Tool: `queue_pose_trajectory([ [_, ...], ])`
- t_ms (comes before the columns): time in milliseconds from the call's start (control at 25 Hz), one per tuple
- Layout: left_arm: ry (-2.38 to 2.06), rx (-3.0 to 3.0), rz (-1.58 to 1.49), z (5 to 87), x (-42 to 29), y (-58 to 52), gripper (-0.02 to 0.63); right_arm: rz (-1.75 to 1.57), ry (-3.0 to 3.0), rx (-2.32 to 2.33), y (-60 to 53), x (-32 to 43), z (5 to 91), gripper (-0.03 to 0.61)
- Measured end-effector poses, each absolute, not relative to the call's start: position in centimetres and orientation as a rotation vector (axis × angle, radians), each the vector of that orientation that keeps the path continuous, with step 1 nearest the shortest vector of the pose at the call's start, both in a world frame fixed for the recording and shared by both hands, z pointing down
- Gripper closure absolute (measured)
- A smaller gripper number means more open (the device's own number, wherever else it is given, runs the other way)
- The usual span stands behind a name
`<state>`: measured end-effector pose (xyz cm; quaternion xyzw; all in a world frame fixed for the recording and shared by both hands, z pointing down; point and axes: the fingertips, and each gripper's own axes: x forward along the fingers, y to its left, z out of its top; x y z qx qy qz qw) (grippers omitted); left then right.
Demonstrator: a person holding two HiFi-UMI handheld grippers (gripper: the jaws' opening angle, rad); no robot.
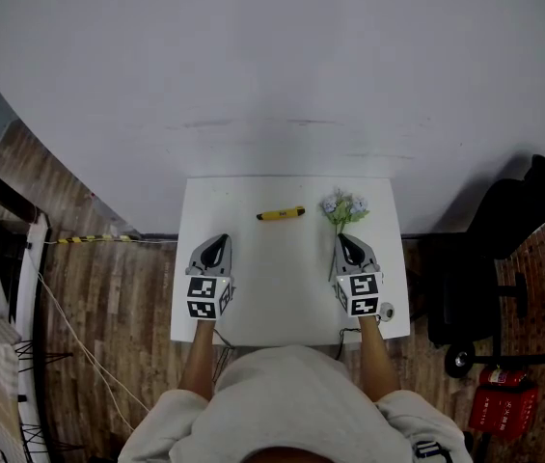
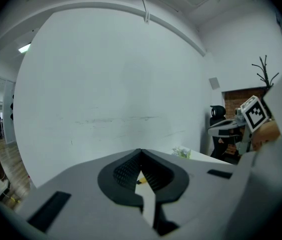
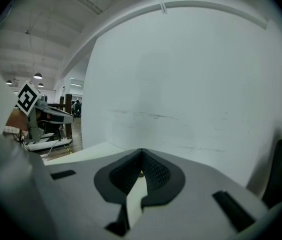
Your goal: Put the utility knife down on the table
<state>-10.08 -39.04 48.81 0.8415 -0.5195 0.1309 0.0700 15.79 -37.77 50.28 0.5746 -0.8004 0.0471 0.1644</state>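
The yellow utility knife (image 1: 281, 214) lies flat on the white table (image 1: 282, 287), near its far edge and about mid-width. Neither gripper touches it. My left gripper (image 1: 216, 249) rests over the table's left side, shut, with nothing held. My right gripper (image 1: 347, 247) sits over the right side, also shut and empty. In the left gripper view the jaws (image 2: 141, 153) meet at their tips, and a sliver of the yellow knife (image 2: 141, 181) shows in the gap behind them. In the right gripper view the jaws of the right gripper (image 3: 141, 152) are pressed together.
A small bunch of artificial flowers (image 1: 342, 208) stands at the table's far right, just beyond the right gripper. A small round object (image 1: 386, 311) lies near the front right corner. A black office chair (image 1: 504, 249) and a red fire extinguisher (image 1: 502, 403) are on the floor to the right.
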Motion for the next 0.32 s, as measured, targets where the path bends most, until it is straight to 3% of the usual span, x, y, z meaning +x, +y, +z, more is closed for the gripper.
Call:
queue_pose_trajectory([
  [320,-1.563,2.529,0.393,48.99,-10.42,-38.96,0.607,0.134,-2.274,1.630,-37.83,15.23,50.53,0.581],
])
